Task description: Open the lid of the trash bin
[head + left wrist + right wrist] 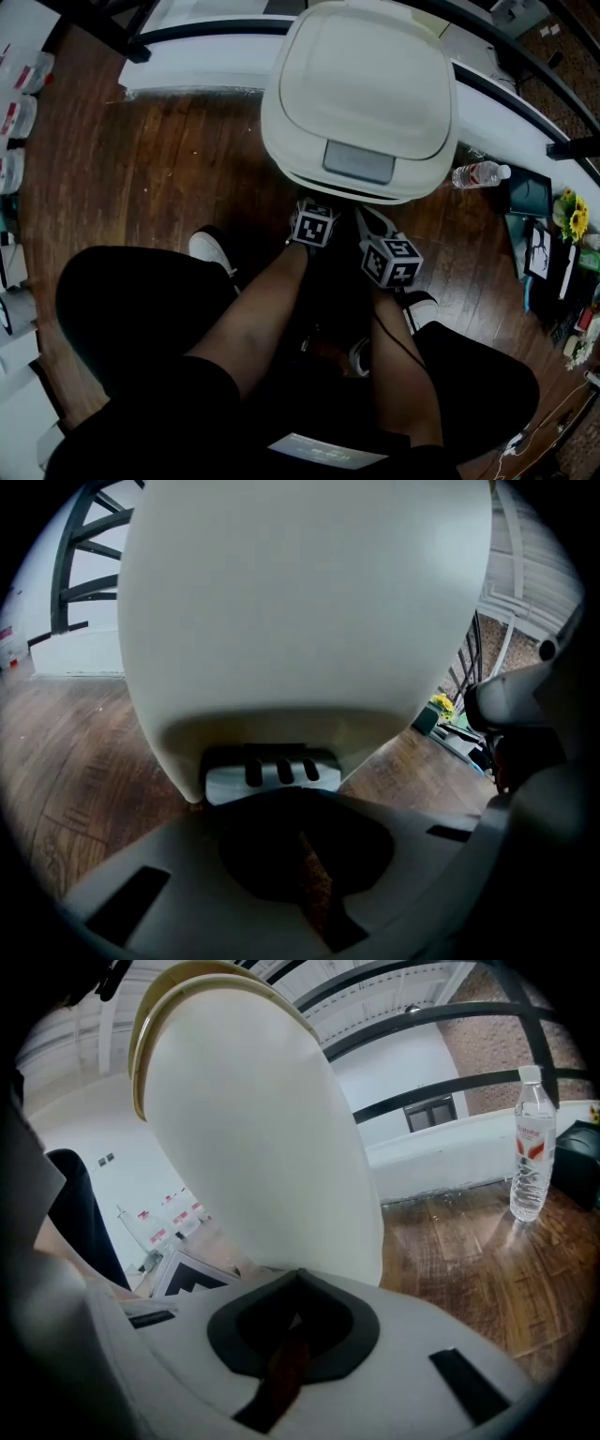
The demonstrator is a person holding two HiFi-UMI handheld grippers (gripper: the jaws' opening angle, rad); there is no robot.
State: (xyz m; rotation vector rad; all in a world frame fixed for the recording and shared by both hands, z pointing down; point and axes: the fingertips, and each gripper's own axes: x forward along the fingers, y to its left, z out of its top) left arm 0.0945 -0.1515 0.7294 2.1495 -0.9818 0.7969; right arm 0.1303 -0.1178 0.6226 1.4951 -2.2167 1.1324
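Wood floor [141, 169] around cream trash bin [361, 94]

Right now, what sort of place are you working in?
Likely an indoor room, perhaps a home-style studio: wood plank floor, a white trash bin on it, and a water bottle standing near black railings.

1. Floor [141, 159]: dark brown wood planks, glossy, catching light.
2. White curved ledge [197, 61] along the floor's far edge, black railing [403, 1101] above it.
3. Brick wall [506, 1012] beyond the railing.
4. Water bottle [480, 174] upright on the floor near the ledge.
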